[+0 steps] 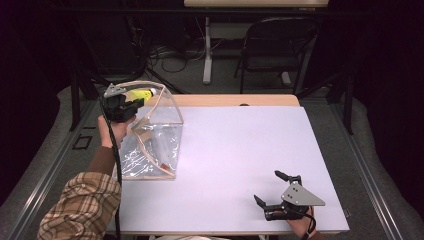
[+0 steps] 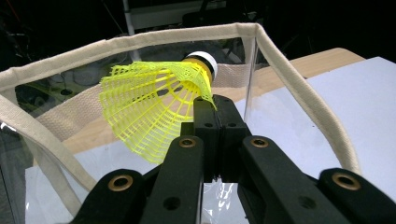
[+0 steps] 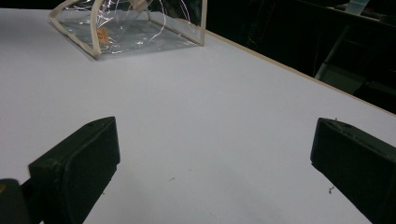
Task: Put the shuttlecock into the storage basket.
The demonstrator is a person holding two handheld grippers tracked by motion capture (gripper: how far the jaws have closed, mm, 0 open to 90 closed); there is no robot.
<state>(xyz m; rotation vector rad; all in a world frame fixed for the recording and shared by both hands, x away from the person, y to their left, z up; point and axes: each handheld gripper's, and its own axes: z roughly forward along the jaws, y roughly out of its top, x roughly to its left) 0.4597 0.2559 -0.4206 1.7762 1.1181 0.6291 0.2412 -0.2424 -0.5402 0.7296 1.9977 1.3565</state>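
A yellow plastic shuttlecock [image 2: 149, 105] with a white cork tip is pinched by its mesh skirt in my left gripper [image 2: 215, 103], which is shut on it. In the high view that gripper [image 1: 135, 101] holds the shuttlecock [image 1: 141, 93] over the open mouth of a clear pouch [image 1: 155, 140] with beige trim [image 2: 289, 79], at the table's left. My right gripper [image 1: 268, 186] rests near the front right edge, jaws open and nothing between them. From the right gripper view the pouch [image 3: 135, 32] lies far off, and that gripper [image 3: 215, 154] faces the bare white surface.
The white table top [image 1: 240, 150] stretches between the pouch and the right gripper, with a wooden strip [image 1: 235, 100] along its far edge. A dark folding chair [image 1: 275, 45] and floor cables sit behind the table. A small orange label [image 3: 102, 35] shows inside the pouch.
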